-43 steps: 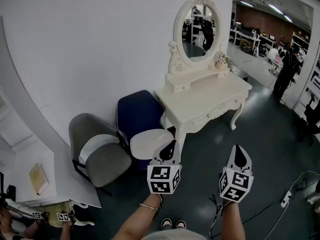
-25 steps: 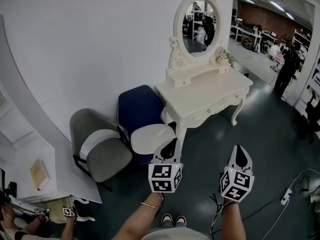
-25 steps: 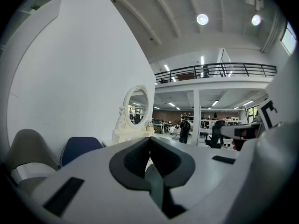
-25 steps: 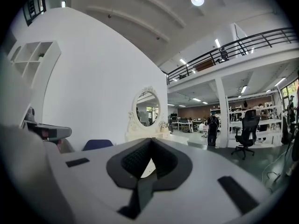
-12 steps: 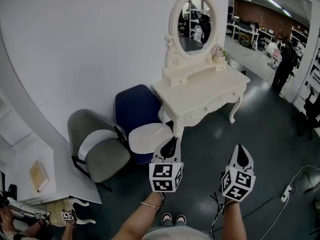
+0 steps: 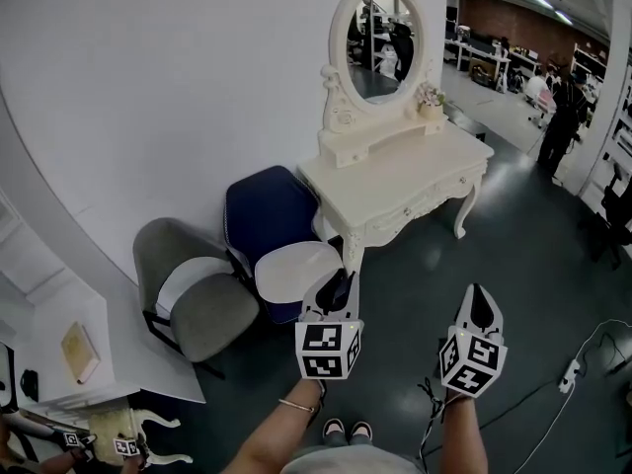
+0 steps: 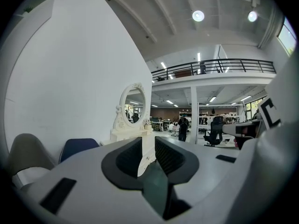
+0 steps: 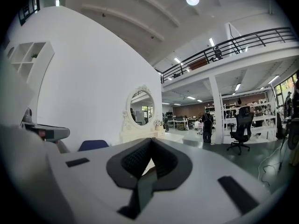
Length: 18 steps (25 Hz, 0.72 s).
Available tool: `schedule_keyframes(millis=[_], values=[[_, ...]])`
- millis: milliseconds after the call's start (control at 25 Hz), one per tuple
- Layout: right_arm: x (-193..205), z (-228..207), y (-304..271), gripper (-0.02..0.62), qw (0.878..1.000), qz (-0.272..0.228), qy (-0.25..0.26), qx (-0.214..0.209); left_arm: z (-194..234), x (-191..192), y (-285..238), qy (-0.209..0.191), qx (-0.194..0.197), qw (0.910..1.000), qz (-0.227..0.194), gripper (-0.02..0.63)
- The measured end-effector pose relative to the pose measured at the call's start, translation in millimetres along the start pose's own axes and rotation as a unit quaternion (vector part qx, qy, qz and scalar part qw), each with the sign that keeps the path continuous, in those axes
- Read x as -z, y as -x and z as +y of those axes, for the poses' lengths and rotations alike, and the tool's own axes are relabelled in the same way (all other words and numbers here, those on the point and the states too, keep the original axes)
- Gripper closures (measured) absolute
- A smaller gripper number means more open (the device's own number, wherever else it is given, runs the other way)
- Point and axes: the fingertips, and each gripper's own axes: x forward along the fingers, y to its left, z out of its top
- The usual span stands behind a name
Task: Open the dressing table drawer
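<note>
No readable text anywhere.
We find only black-and-white square marker patterns on the left gripper's cube [image 6: 326,352] and the right gripper's cube [image 6: 472,361].

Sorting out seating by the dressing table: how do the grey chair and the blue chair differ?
The grey chair has a grey seat; the blue chair has a white one. The blue chair stands beside the dressing table; the grey chair stands further left. Both back onto the white wall.
</note>
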Motion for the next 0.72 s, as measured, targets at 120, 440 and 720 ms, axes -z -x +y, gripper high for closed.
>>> schedule_keyframes(millis=[120, 440, 720], values=[[2.1, 0.8, -1.4, 0.588, 1.000, 0.001, -0.003, 0.003, 2.4, 1.7, -0.5, 0.001, 0.005, 1.0000, 0.002, 0.497], [4.1, 8.7, -8.9, 0.588, 1.000, 0.004, -0.006, 0.016, 18.9, 0.1, -6.9, 0.003, 0.016, 0.9999, 0.001, 0.443], [3.0, 14.1, -11.5, 0.588, 0.999, 0.006, 0.000, 0.035, 33.2, -1.5, -16.2, -0.005, 0.034, 0.9994, 0.004, 0.443]])
